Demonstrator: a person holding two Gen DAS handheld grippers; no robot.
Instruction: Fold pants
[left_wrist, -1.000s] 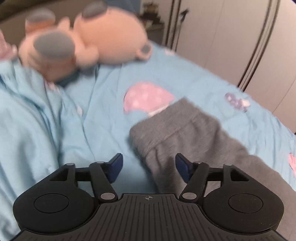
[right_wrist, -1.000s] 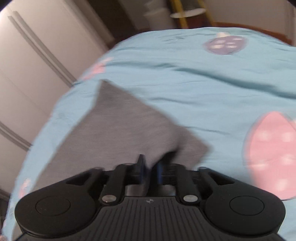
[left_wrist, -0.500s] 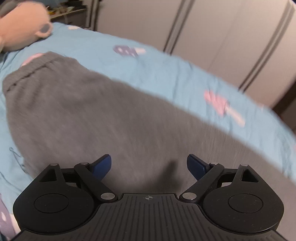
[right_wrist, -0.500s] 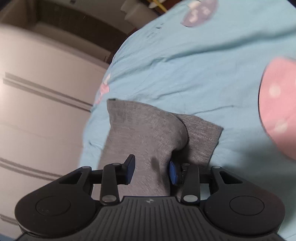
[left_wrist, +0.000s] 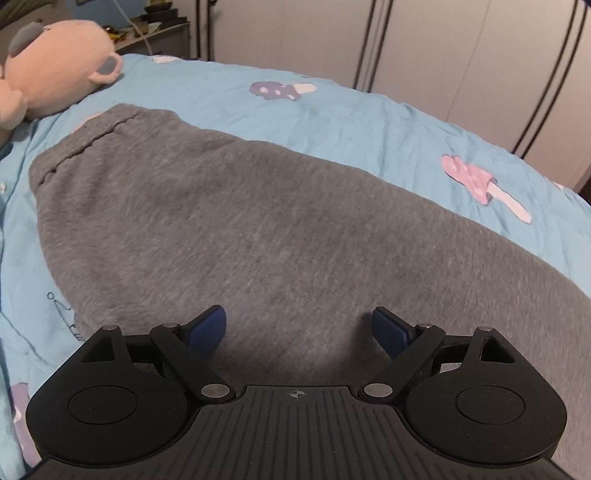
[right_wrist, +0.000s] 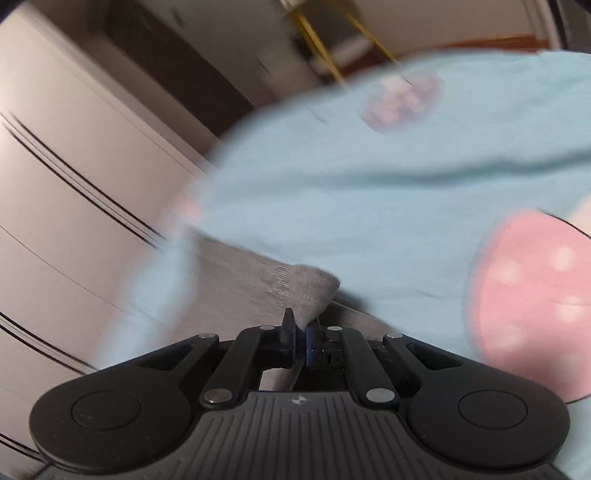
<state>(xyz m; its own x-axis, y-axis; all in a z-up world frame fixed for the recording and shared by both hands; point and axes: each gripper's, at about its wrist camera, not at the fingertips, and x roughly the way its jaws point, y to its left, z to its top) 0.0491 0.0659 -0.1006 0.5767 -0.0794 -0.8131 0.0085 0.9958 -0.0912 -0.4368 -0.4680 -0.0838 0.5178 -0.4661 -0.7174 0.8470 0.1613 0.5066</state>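
Note:
Grey knit pants (left_wrist: 229, 221) lie flat on the light blue bedsheet (left_wrist: 369, 122), waistband toward the far left. My left gripper (left_wrist: 298, 328) hovers low over the middle of the pants, jaws wide open, blue pads (left_wrist: 207, 326) apart with only cloth beneath them. In the blurred right wrist view, my right gripper (right_wrist: 300, 334) is shut on the ribbed cuff end of the grey pants (right_wrist: 295, 288), which bunches up just past the pads.
A pink plush toy (left_wrist: 51, 70) lies at the far left on the bed. White wardrobe doors (left_wrist: 443, 48) stand behind the bed. The sheet has pink and purple mushroom prints (left_wrist: 476, 177). A stand with yellow legs (right_wrist: 332, 48) shows past the bed's end.
My left gripper swung from near the plush toy and waistband to over the pants' middle and opened wider. My right gripper closed on the cuff it was straddling.

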